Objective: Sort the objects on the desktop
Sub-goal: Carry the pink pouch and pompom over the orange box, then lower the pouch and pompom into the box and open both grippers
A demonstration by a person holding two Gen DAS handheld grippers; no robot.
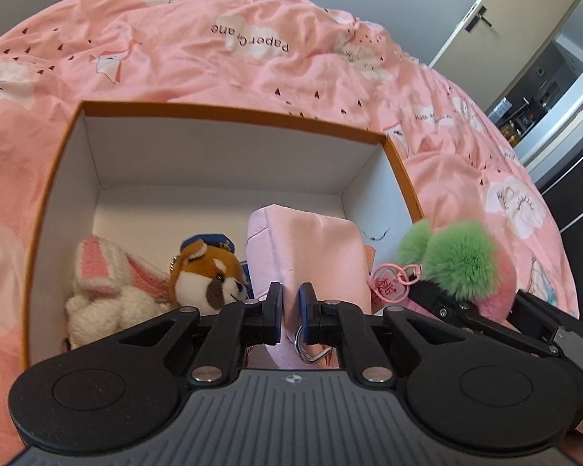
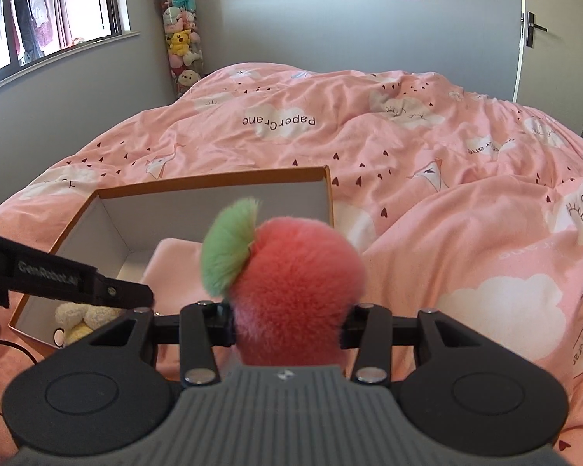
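The left gripper (image 1: 290, 312) tilts steeply down over the near edge of the box (image 1: 229, 114), its blue-padded jaws clenched on a thin fold of a soft pink fabric pouch (image 1: 311, 248) that stands up inside the box near its right wall; a metal ring (image 1: 309, 351) shows just below the pads. The right gripper (image 2: 287, 320) points down more shallowly, just beside the box's near right corner, its jaws set wide and pressing both sides of a fluffy peach plush (image 2: 297, 291) — pink-red fur with a green tuft on top. A round pink tag (image 1: 388, 285) bearing a red Chinese character hangs from the plush by a pink clasp.

The box is stiff card, orange outside and white inside, lying on a pink bed cover (image 2: 427, 163) printed with clouds, tiny hearts and the words "PaperCrane". In the box's near left corner lie a knitted white rabbit (image 1: 105, 291) with pink-lined ears and a brown-and-white plush animal (image 1: 210, 275) in a blue cap. The left gripper's side arm reads "GenRoboLa" — the rest is blurred.
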